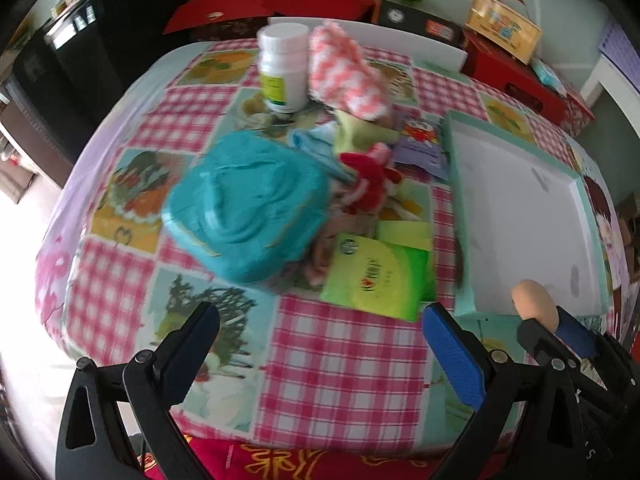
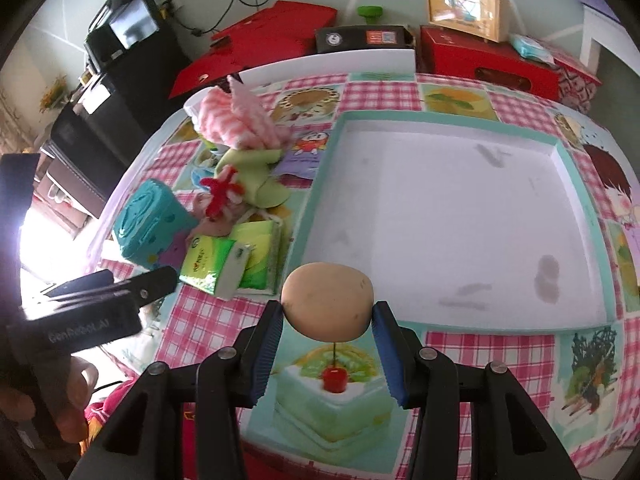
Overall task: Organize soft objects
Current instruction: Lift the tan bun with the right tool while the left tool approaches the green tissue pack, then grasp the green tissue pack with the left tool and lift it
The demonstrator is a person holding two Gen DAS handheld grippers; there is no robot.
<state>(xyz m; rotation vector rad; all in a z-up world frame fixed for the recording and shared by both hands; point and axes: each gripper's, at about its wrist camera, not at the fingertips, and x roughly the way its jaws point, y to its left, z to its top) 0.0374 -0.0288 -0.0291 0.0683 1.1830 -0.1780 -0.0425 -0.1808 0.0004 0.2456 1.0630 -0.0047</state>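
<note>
My right gripper (image 2: 328, 313) is shut on a tan egg-shaped soft toy (image 2: 327, 306), its blue pads pressing both sides, just in front of the near rim of a teal-edged white tray (image 2: 440, 118). In the left wrist view, the toy (image 1: 534, 300) and right gripper (image 1: 554, 326) sit at the tray's near corner (image 1: 466, 308). My left gripper (image 1: 320, 320) is open and holds nothing, in front of a pile with a teal tissue pack (image 1: 248, 208), green tissue packets (image 1: 376, 280), a pink-and-white fuzzy sock (image 1: 348, 76) and a red fuzzy item (image 1: 372, 172).
A white pill bottle (image 1: 284, 68) stands behind the pile. Red boxes (image 2: 484, 62) and a small yellow case (image 2: 464, 6) line the wall behind the checked tablecloth (image 1: 340, 380). The left tool's black body (image 2: 80, 324) and a hand are at the left.
</note>
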